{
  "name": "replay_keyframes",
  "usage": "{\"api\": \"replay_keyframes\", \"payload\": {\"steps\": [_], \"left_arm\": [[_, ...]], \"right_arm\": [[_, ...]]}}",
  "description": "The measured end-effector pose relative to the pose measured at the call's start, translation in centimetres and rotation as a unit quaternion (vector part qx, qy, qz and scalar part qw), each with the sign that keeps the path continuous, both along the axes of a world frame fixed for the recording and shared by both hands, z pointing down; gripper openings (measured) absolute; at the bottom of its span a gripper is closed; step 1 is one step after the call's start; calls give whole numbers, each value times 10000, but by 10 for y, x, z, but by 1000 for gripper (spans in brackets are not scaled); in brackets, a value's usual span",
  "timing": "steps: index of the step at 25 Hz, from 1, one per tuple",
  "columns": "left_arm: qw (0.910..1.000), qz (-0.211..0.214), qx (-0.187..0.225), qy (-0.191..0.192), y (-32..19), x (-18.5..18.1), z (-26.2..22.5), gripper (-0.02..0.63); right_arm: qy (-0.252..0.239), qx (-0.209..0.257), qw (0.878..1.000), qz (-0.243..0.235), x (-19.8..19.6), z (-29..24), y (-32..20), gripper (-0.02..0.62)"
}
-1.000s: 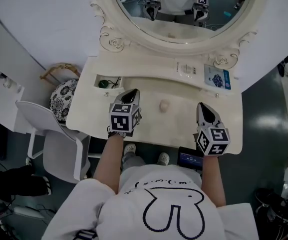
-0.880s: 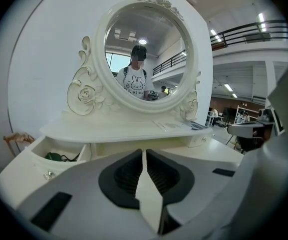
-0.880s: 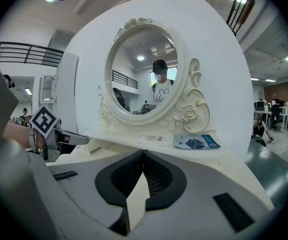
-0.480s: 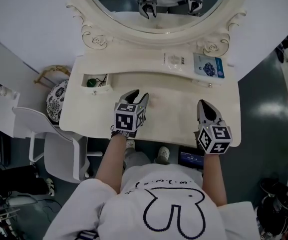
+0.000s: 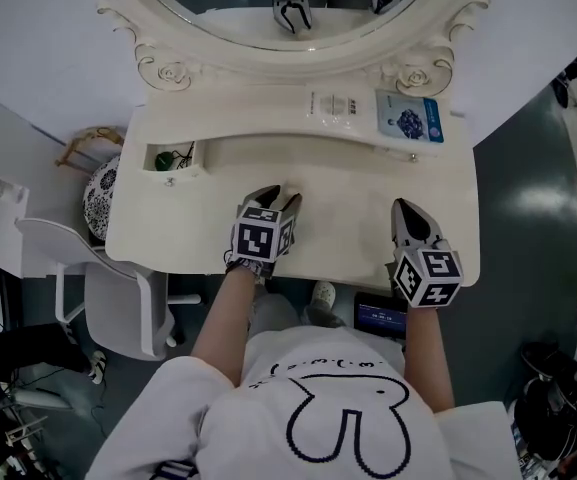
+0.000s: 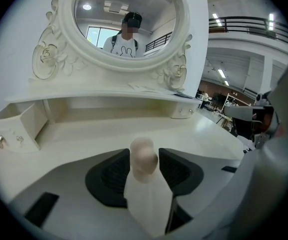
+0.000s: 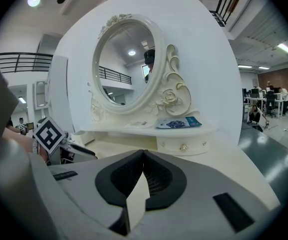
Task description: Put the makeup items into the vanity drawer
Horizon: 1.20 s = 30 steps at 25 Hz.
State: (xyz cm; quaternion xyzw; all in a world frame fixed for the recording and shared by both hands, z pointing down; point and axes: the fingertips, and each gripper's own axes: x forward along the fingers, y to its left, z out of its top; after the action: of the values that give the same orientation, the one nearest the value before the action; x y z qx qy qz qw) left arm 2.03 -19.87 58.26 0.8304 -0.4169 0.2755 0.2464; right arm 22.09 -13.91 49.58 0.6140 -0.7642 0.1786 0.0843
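Cream vanity tabletop [image 5: 358,193] under the oval mirror [image 5: 268,60] carries a small rounded beige makeup item [image 6: 144,156] standing between the left gripper's [image 5: 280,198] jaws, which have just been opening and do not pinch it, while the right gripper [image 5: 403,210] hovers to its right, jaws together and empty.
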Motion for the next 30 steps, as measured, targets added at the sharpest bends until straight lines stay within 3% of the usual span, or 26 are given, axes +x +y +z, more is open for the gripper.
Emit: {"api": "replay_keyframes", "payload": {"steps": [9, 30], "left_arm": [[9993, -1, -106, -353, 4, 5, 14, 195], [9981, 8, 522, -331, -14, -24, -43, 164]], "right_arm": [[-41, -91, 9999, -16, 6, 7, -1, 14], [-58, 205, 9996, -197, -27, -25, -22, 14]]}}
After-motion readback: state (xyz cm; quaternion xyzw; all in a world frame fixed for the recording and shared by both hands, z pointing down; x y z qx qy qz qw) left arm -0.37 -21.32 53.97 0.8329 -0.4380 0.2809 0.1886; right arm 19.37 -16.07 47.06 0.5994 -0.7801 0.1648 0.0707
